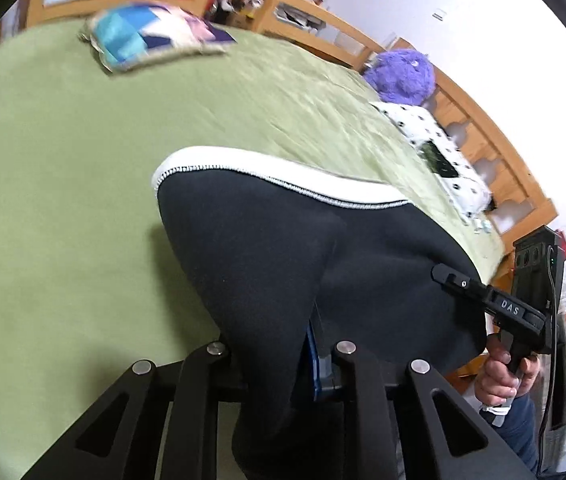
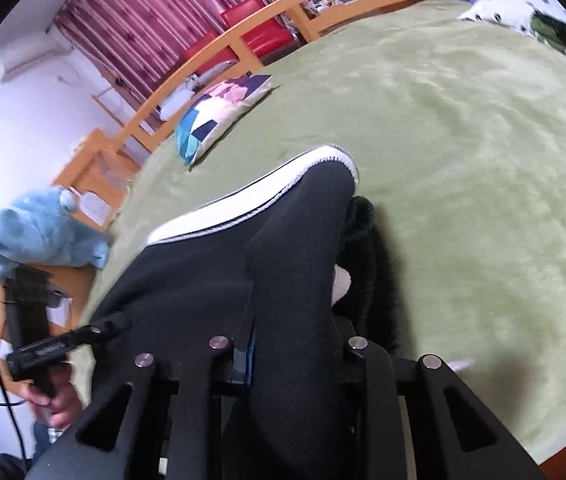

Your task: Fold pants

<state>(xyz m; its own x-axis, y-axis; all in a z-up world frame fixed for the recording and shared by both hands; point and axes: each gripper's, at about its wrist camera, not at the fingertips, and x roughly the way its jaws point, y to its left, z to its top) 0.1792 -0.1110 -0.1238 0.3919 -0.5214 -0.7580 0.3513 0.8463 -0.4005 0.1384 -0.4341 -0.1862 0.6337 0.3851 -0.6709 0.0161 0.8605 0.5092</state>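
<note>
The black stretchy pants with a white stitched waistband point(image 1: 267, 248) are hanging between both tools above the green fleece-covered bed point(image 1: 63, 184). The left hand-held gripper point(image 1: 315, 364) is clamping a bunched fold of the dark cloth, which is draping forward from its jaws. The right hand-held gripper point(image 2: 283, 348) is likewise pinching the fabric, the waistband arching just ahead of it. A patchwork pillow point(image 2: 223, 112) is lying well beyond.
</note>
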